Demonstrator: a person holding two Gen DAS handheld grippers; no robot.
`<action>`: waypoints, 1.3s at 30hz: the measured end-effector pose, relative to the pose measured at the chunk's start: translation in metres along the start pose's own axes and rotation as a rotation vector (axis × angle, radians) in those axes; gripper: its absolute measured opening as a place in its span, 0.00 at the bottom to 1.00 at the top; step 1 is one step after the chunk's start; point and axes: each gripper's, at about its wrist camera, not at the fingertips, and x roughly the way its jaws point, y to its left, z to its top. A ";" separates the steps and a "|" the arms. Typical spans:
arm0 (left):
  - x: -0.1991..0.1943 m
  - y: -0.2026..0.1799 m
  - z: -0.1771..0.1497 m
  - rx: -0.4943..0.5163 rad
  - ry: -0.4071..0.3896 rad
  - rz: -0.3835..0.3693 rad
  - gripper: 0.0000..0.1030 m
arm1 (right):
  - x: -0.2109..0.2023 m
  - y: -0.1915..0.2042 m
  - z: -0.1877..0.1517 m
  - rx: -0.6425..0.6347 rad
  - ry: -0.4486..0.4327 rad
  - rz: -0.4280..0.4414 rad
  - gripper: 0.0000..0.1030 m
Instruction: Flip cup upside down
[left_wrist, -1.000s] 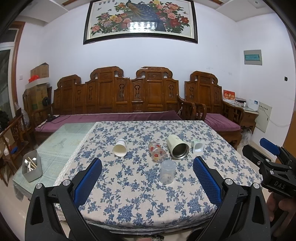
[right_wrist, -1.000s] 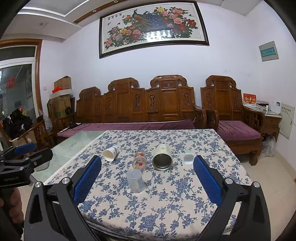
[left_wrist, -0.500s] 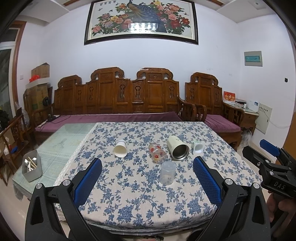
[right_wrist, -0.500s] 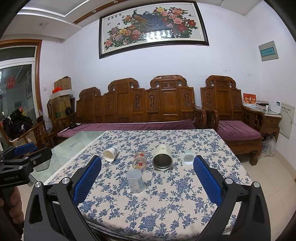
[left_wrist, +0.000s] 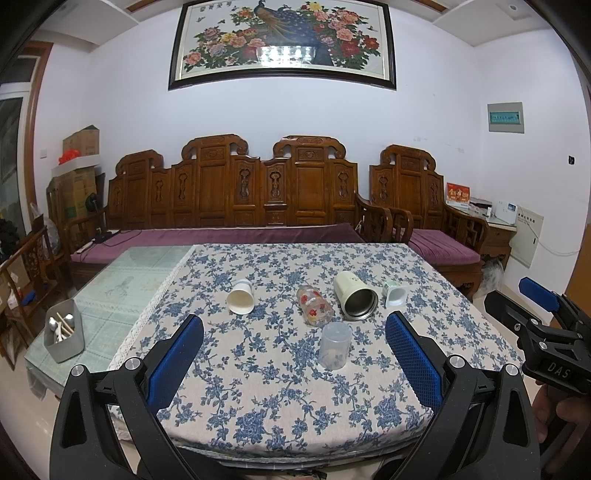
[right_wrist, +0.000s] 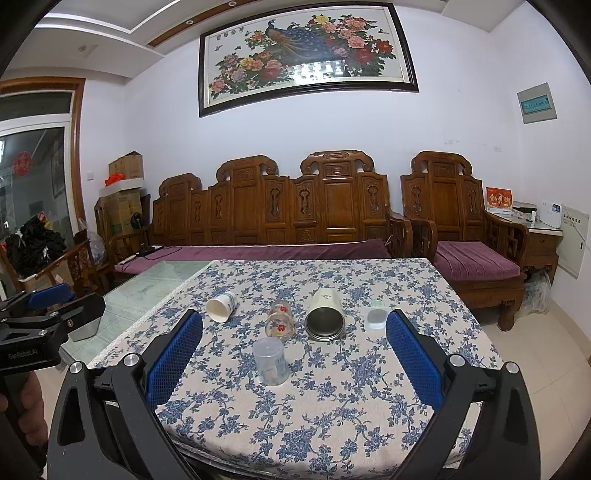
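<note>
Blue-flowered cloth covers the table (left_wrist: 280, 398), where five cups wait near the front edge. Both grippers hang short of it, left gripper (left_wrist: 294, 354) and right gripper (right_wrist: 294, 354), fingers spread wide and holding nothing. Largest is the steel-lined tumbler (left_wrist: 355, 300) on its side, then the flowered glass (left_wrist: 314, 305), the paper cup (left_wrist: 241, 297) and a small white cup (left_wrist: 393, 293), all toppled. Nearest stands the clear plastic cup (right_wrist: 270, 360), probably light, thin-walled and slippery; a gentle mid-wall grip looks safest.
</note>
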 end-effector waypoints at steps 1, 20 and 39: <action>0.000 0.000 -0.001 0.000 0.000 0.000 0.92 | 0.000 0.000 0.000 -0.001 -0.001 0.000 0.97; 0.000 0.000 0.000 -0.001 -0.002 0.002 0.92 | 0.000 0.000 0.003 0.000 0.002 0.001 0.97; -0.003 -0.002 -0.001 0.000 -0.011 0.005 0.92 | -0.002 0.000 0.004 0.001 0.001 0.002 0.97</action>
